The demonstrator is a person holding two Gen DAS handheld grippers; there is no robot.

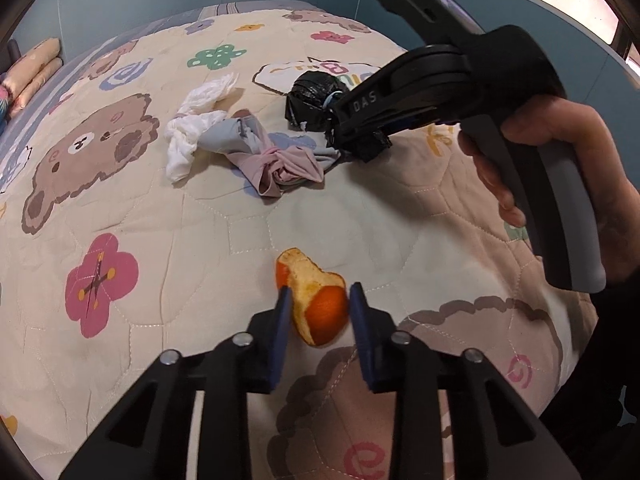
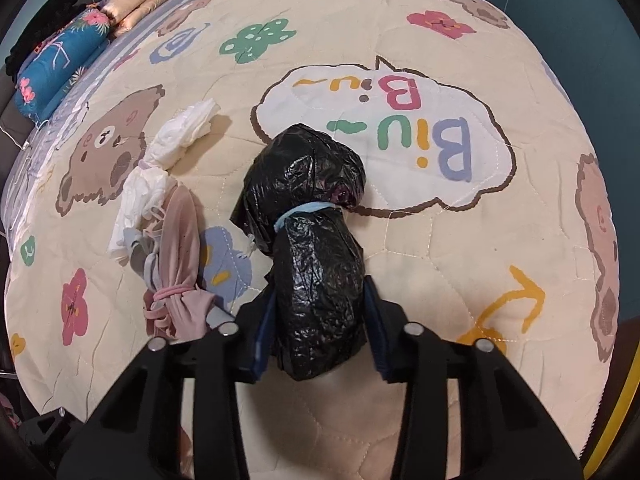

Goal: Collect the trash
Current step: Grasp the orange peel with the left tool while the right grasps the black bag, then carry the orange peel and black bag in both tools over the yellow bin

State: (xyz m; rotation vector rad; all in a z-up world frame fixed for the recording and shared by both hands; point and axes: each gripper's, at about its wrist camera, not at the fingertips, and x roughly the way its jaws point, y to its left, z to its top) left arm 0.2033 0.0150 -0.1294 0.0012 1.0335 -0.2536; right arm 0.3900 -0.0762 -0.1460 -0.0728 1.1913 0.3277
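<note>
My left gripper [image 1: 318,312] tilts steeply down over the near edge of the quilted bed [image 1: 200,240], its blue pads closed against both sides of the orange peel [image 1: 320,308], a curled piece with pale pith showing. My right gripper [image 2: 320,308], the hand [image 1: 560,152] wrapped round its handle, angles down toward the middle of the bed, jaws clamped on the near end of the crinkled black bag [image 2: 312,240], cinched by a blue band.

- Left gripper [image 1: 318,298]: angled steeply down at the quilt [image 1: 200,240]; jaws narrowed, pads against the orange peel [image 1: 316,304].
- Right gripper [image 2: 318,300]: angled steeply down above the same quilt; pads clamping the black bag [image 2: 316,264]; a hand [image 1: 560,160] grips its handle.
</note>
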